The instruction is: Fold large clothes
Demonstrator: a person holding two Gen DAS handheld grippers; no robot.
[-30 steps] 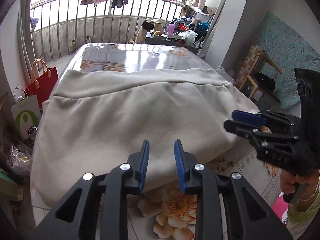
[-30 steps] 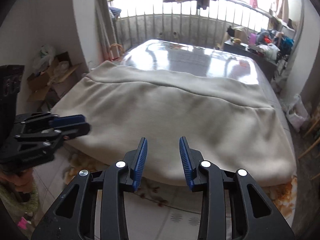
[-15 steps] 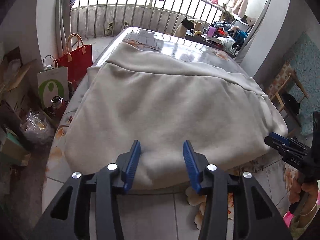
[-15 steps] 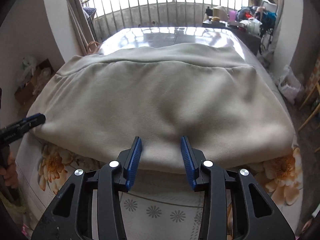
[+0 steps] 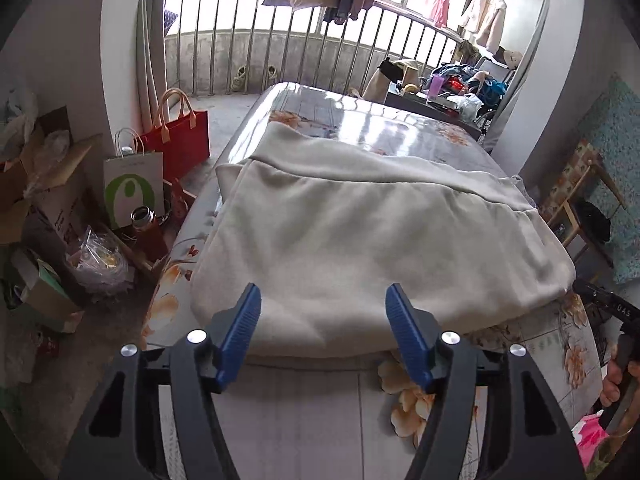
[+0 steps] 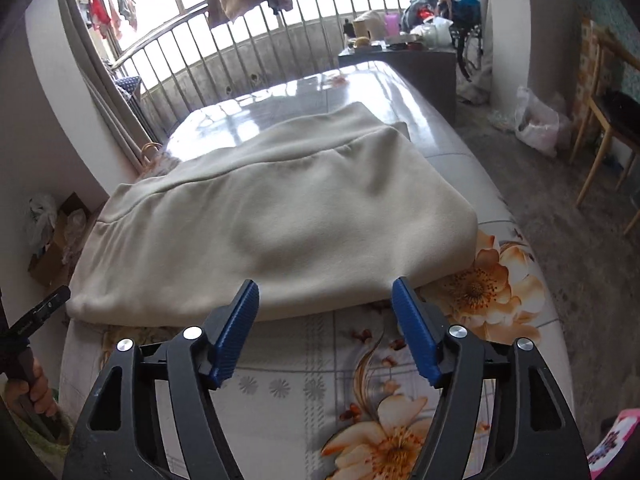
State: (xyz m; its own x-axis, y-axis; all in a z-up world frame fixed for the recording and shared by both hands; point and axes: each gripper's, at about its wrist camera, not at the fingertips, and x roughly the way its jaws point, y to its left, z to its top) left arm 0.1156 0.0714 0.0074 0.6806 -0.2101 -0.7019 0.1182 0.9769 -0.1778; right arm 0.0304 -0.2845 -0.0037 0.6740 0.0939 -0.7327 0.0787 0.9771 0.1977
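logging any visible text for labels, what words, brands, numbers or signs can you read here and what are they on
"DAS": white letters on the black body of the right gripper, at the right edge of the left wrist view.
White paper bag: a green oval logo, no letters readable.
Cardboard box beside it: dark print, too blurred to read.
Red tote bag, beige garment: no text seen.

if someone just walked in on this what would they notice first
The big cream garment catches the eye first, lying folded across the near half of the floral-covered table. Next come the two blue-padded grippers at its near edge: the left gripper and the right gripper, both open, their jaws just widened with nothing clamped. Behind, clothes hang over the barred balcony railing.
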